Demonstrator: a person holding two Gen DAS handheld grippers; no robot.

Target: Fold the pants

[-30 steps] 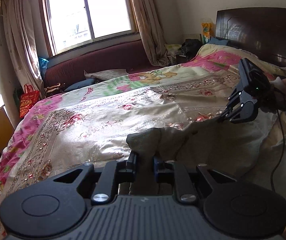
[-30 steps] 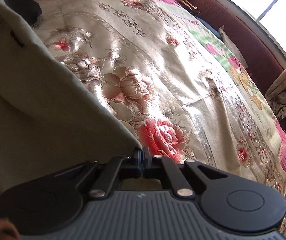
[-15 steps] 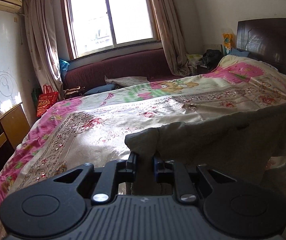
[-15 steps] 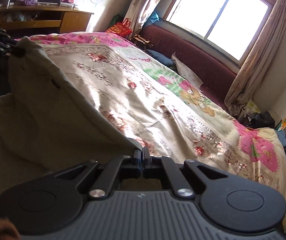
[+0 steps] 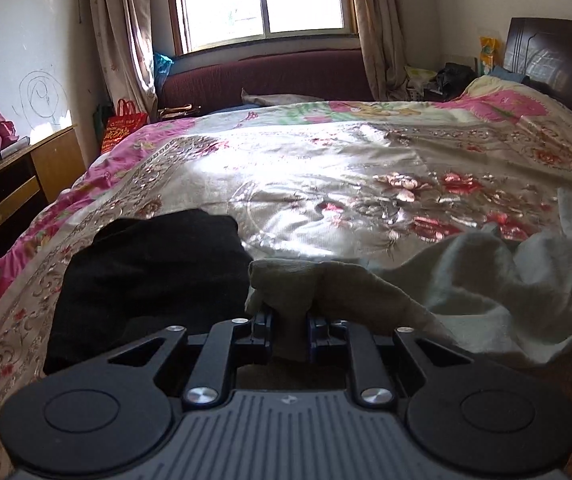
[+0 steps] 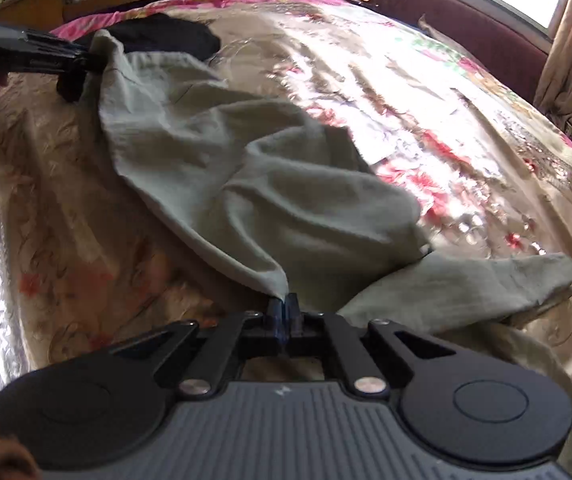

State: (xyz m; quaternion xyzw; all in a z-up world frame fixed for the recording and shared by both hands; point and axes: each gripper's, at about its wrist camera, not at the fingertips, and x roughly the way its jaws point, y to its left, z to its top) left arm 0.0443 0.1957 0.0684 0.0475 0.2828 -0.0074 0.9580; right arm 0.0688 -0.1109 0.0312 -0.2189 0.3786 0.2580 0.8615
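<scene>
Bed: covered by a shiny floral bedspread in beige and pink; it carries everything here, with its dark headboard at the far right in the left wrist view.

Pants: grey-green, now lying on the bedspread near the bed's near edge, rumpled, stretched loosely between the two grippers. Half a second ago the fabric hung in the air as a taut sheet; it has since come down onto the bed. One leg trails out to the right, toward the headboard end, partly under the other.

Black garment: a separate dark heap toward the foot-end corner, touching the pants' left-hand end.

What changed: both hands dropped from a raised, spread hold to bed level. In my judgement the pants have just been laid out, so smoothing and the first fold come next; the wrinkles in the middle suggest they are not yet flat.

Left hand-held gripper: fingers clamped on a bunched wad of the pants' end, likely the waistband, just beside the black garment.

Right hand-held gripper: fingers pressed together on a thin corner of fabric at the near edge of the pants.

Risk: releasing now may leave the trailing leg twisted.
</scene>
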